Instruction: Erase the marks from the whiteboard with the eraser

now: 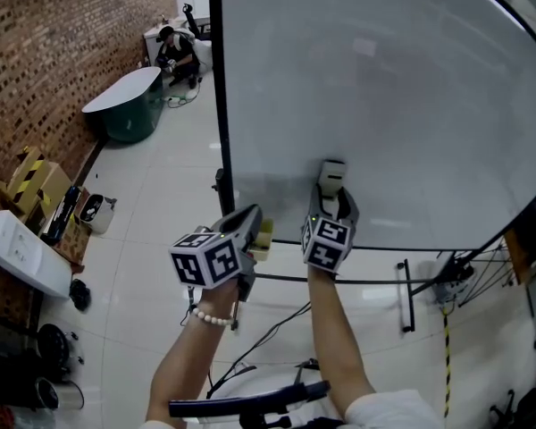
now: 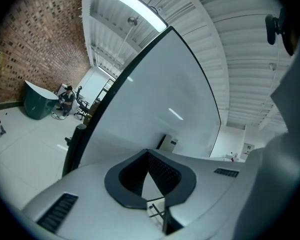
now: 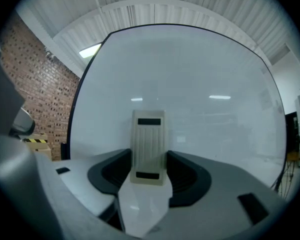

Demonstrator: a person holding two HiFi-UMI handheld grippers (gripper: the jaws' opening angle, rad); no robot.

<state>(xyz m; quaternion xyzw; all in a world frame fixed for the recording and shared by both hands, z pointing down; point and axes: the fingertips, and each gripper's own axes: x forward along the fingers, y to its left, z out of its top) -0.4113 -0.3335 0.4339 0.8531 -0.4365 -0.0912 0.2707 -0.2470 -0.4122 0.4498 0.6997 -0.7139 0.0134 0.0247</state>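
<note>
White whiteboard (image 1: 384, 88) edged in black, cream eraser (image 3: 149, 144) marked with two black bars, grey right tool (image 1: 332, 202) and grey left tool (image 1: 250, 226) patterned with black-and-white squares, red-brown brick wall (image 1: 62, 52), white floor (image 1: 161, 204), green tub (image 1: 129, 119)

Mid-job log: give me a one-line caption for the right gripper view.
Jaws of the right gripper clamp a beige eraser held up to the whiteboard, brick wall at left.

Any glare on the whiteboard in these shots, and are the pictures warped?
Head view: whiteboard evenly lit, its straight edges bowed by the lens. Left gripper view: strong fisheye, dark corners, one thin light streak on the board. Right gripper view: two small light reflections on the board; the eraser looks sharp.
</note>
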